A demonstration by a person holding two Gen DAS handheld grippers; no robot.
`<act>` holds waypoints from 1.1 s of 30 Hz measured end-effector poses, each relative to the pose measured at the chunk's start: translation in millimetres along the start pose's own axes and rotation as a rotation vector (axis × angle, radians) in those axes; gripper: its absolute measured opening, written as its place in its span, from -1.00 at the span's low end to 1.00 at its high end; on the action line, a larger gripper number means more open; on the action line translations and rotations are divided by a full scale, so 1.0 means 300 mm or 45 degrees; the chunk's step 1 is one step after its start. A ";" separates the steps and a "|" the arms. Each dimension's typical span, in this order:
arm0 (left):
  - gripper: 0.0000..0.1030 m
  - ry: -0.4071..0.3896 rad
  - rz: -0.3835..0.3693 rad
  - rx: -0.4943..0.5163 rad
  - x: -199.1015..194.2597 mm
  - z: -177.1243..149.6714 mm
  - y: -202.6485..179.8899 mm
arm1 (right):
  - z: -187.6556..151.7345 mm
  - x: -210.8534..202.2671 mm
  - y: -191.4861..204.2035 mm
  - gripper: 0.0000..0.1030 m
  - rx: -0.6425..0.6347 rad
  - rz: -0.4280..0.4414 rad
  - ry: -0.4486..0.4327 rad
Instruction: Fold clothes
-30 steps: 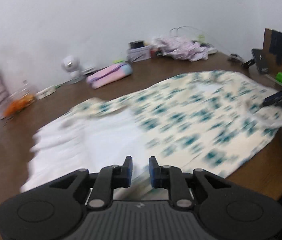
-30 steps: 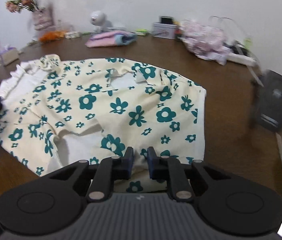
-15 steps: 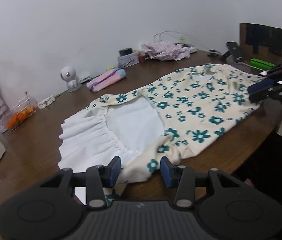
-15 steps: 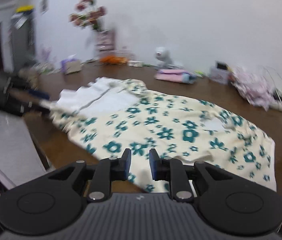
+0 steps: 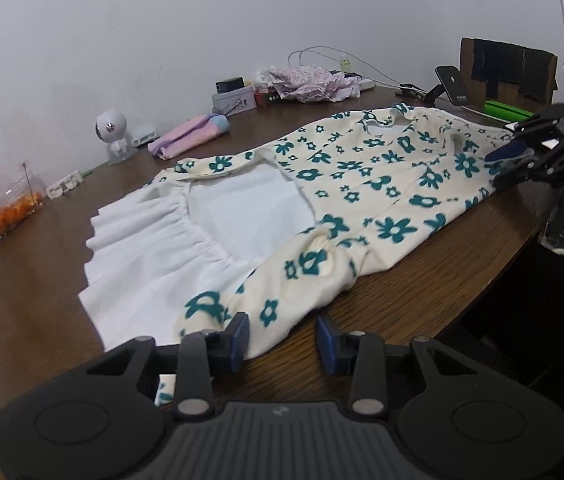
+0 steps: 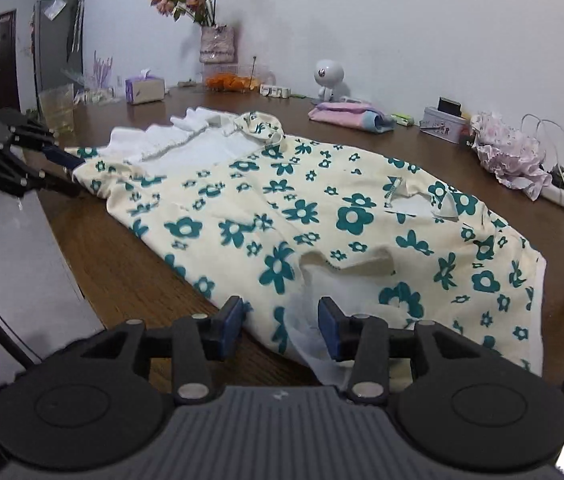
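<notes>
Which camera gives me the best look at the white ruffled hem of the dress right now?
The left wrist view: the white ruffled hem lies close, with its gathers and edge plain. The right wrist view shows it only far off and foreshortened.

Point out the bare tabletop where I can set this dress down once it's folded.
Bare wood lies between the floral dress and the wall-side clutter, from the pink folded cloth to the tissue box. A narrower strip runs along the near table edge. The far right is crowded: crumpled cloth, cables, tin.
</notes>
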State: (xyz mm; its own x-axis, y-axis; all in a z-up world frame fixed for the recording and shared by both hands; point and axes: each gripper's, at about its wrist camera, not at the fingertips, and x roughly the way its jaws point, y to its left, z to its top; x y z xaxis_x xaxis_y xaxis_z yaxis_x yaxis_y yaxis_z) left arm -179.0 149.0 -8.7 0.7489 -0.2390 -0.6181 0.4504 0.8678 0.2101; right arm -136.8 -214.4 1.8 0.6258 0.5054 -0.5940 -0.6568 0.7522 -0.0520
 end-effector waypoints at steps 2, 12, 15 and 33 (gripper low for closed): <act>-0.30 -0.016 -0.010 0.001 0.000 -0.007 0.010 | -0.005 -0.017 -0.005 -0.20 -0.009 0.005 0.008; -0.97 -0.105 -0.090 0.059 0.039 0.012 0.051 | -0.013 -0.025 -0.042 -0.89 0.022 0.020 0.005; -0.97 -0.148 -0.082 0.066 -0.036 0.013 0.065 | -0.004 -0.062 -0.045 -0.90 0.035 0.098 0.019; -0.38 -0.048 -0.050 -0.081 0.077 0.184 0.459 | 0.192 -0.067 -0.310 0.26 0.059 -0.026 0.083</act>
State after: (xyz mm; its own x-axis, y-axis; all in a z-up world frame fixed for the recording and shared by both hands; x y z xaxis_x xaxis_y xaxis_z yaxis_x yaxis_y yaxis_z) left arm -72.9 239.1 47.8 0.7496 -0.2885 -0.5957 0.4490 0.8829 0.1373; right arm -64.1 -270.3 64.8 0.6093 0.4621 -0.6443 -0.6229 0.7818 -0.0284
